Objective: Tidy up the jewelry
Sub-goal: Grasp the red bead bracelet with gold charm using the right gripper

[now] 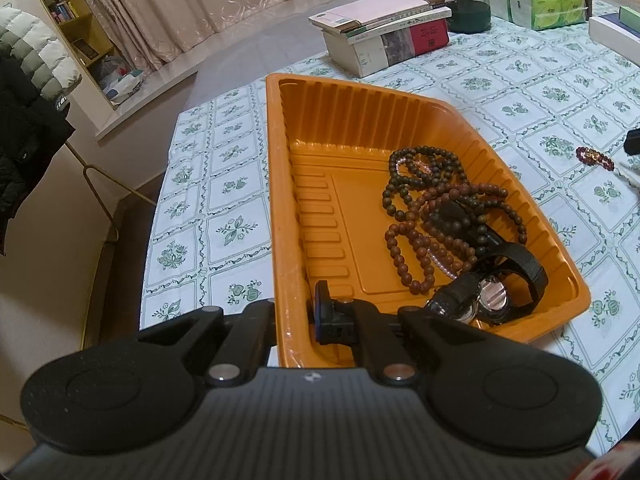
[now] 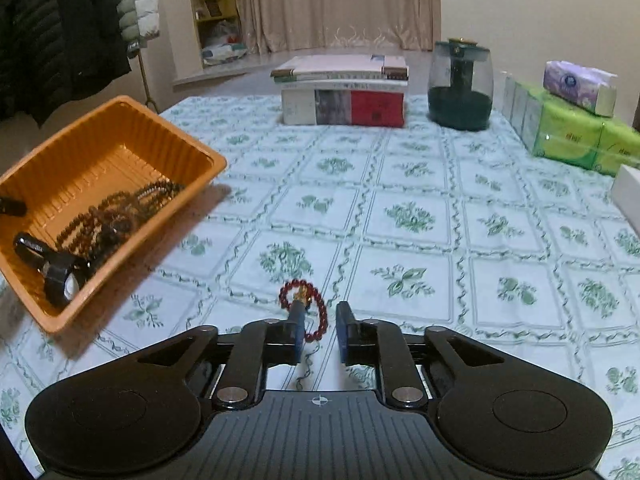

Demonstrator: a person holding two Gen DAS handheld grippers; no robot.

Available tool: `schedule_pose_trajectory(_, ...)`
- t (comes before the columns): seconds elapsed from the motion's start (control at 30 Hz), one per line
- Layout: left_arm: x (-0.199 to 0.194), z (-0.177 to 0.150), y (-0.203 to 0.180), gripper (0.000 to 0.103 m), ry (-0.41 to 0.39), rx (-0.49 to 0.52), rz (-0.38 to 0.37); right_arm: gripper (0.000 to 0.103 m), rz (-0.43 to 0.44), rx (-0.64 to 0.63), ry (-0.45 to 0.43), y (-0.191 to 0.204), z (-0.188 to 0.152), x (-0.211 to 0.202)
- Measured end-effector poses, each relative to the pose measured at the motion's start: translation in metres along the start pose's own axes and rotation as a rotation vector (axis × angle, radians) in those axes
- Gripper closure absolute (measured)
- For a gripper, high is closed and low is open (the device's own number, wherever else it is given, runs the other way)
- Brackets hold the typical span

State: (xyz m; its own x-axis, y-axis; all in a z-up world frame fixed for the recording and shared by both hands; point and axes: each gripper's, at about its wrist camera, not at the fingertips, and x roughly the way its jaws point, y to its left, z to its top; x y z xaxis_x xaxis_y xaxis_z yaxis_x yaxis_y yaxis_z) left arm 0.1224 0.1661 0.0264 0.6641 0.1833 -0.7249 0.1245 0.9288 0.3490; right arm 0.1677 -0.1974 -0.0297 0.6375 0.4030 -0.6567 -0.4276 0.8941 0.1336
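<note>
The left gripper [image 1: 296, 316] is clamped on the near rim of the orange tray [image 1: 276, 184], steadying it. The right gripper [image 2: 318, 334], jaws parted, reaches the red bracelet [image 2: 308, 312] lying on the tablecloth [image 2: 400, 208] beside the tray. Next, I'd say: close on the beads, lift, carry them into the tray.

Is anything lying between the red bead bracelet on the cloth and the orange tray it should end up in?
Nothing visible does. The red bead bracelet lies on the tablecloth just ahead of the right claw, whose fingers stand apart. Only bare cloth separates it from the orange tray, whose near rim the left claw grips.
</note>
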Motion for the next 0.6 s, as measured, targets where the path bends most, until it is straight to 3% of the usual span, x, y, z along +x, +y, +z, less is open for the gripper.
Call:
schedule_pose_trajectory(0.33,0.0,0.001,-0.001,0.1,0.004,0.002,0.002,0.08,0.025,-0.053,0.032,0.015,0.002,0.039)
schedule_pose_trajectory(0.6,0.002,0.0,-0.002,0.1,0.01,0.002,0.003,0.08,0.025,-0.012,0.059,0.01,0.005,0.059)
